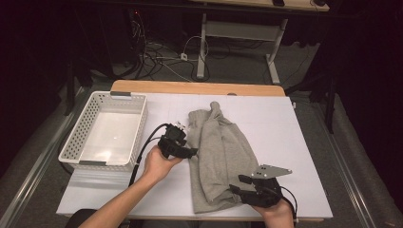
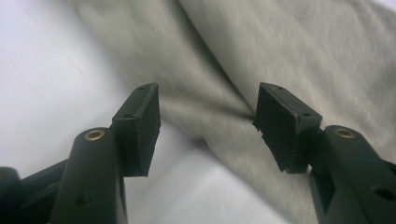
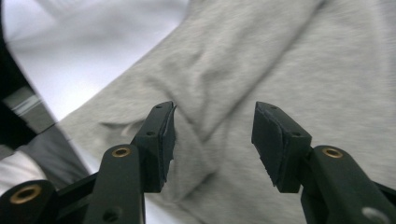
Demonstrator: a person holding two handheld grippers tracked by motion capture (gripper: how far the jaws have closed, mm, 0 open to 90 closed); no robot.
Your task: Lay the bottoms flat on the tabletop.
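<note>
Since both the left tongs [image 1: 190, 153] and the right tongs [image 1: 237, 184] gape empty over the grey garment [image 1: 221, 152] lying mid-counter [image 1: 285, 133], a shallow pinch could catch one layer and undo the fold.

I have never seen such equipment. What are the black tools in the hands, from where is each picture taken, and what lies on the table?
A person holds one hand-operated gripper in each hand: the left gripper and the right gripper. Each has two black jaws.

The high view looks down on the table from above. The other two pictures come from small cameras riding on the grippers, looking along their own jaws.

On the white table lies a grey garment, loosely folded, and a white plastic basket stands at the left.

Nothing is held. Both grippers are open; in each gripper view the jaws stand apart over the cloth.
</note>
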